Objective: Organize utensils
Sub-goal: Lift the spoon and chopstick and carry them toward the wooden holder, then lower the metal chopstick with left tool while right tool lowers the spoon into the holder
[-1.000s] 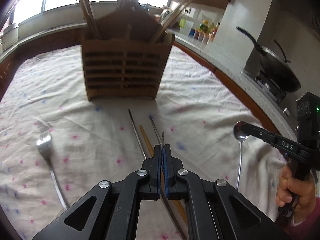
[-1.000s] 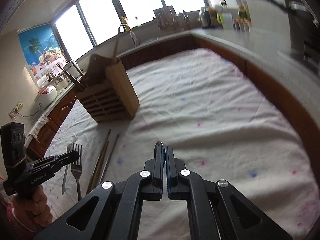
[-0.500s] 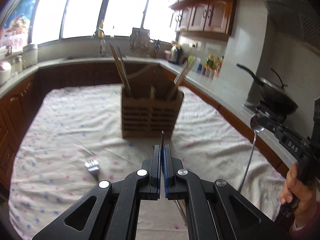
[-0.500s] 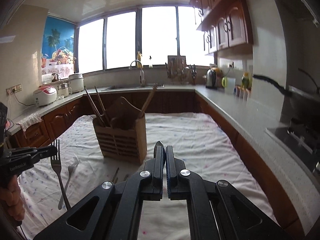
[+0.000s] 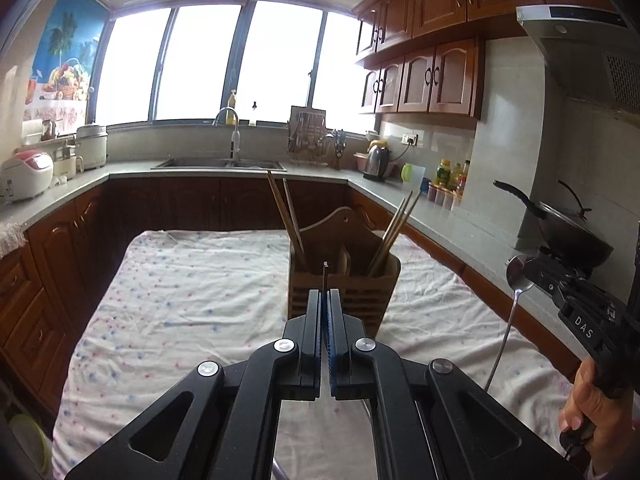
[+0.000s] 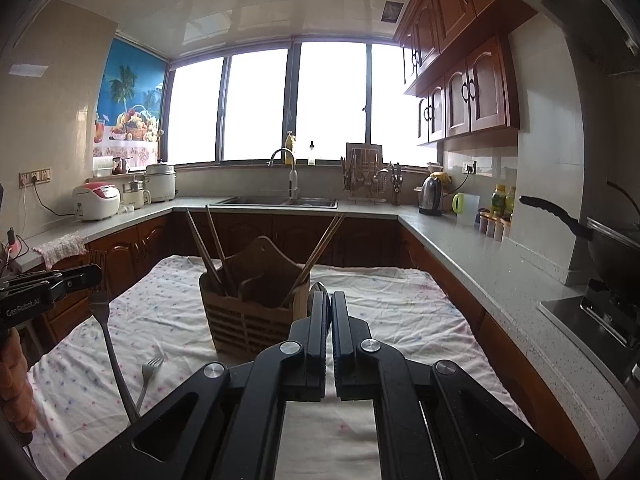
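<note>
A: Where does the slatted wooden utensil holder [image 6: 256, 316] stand?

B: Upright on the surface [image 6: 400, 312], which wears a white cloth dotted pink and blue. Two brown chopsticks [image 6: 208, 248] lean out of the holder's left compartment, and two paler chopsticks [image 6: 320, 248] lean out of its right one.

A: And the left gripper [image 5: 325, 292]?

B: It hovers above the cloth on the near side of the holder, its black fingers pressed together on a thin metal fork [image 6: 106, 320]. In the right wrist view the fork's tines sit at the fingertips, left of the holder, and the handle hangs down toward the cloth.

A: The right gripper [image 6: 328, 294]?

B: Also clamped, on a shiny metal spoon [image 5: 508, 312]. From the left wrist view the bowl is pinched at the fingertips, right of the holder, and the long handle dangles below it. A person's hand [image 5: 592, 412] grips the handle of that tool.

A: Anything left on the cloth?

B: One more silver fork [image 6: 149, 372] lies flat, just in front of the holder and to its left, tines pointing toward it.
</note>
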`<act>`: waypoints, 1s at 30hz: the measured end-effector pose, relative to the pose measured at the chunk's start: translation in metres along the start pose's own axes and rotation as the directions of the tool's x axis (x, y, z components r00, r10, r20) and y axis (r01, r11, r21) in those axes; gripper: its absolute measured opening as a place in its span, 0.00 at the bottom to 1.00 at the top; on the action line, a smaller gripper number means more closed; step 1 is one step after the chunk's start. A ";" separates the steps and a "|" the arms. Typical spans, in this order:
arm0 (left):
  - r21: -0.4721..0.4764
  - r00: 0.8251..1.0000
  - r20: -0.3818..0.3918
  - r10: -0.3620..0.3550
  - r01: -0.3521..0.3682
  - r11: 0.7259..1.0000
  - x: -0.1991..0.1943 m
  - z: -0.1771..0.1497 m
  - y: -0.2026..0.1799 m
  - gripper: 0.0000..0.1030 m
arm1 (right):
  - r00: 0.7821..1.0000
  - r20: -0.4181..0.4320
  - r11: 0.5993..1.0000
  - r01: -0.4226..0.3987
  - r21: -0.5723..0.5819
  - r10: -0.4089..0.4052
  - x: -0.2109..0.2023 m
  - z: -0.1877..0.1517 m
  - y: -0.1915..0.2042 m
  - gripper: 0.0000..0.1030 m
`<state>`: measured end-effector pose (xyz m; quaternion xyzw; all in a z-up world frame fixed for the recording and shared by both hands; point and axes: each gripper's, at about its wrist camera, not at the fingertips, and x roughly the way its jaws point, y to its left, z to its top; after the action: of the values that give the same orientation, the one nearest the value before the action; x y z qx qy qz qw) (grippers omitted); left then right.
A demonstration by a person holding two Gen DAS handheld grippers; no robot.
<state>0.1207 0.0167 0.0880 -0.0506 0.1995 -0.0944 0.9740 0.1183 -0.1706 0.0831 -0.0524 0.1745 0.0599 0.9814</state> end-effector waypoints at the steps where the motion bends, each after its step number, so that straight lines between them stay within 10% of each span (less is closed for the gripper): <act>1: 0.001 1.000 0.008 0.005 -0.005 1.000 0.000 0.002 0.000 0.00 | 1.000 0.008 1.000 0.004 -0.004 -0.004 0.002 0.002 0.000 0.02; 21: 0.050 0.983 0.156 0.094 -0.103 0.993 0.081 0.054 0.001 0.00 | 0.987 0.140 0.997 0.080 -0.020 -0.076 0.086 0.071 -0.001 0.02; 30: 0.100 0.943 0.280 0.180 -0.216 0.971 0.130 0.060 -0.019 0.00 | 0.974 0.195 0.985 0.134 -0.106 -0.112 0.126 0.079 0.018 0.02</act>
<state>0.2590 -0.0245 0.0960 0.0206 0.0627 -0.0008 0.9978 0.2599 -0.1306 0.1118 -0.1155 0.0732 0.0138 0.9905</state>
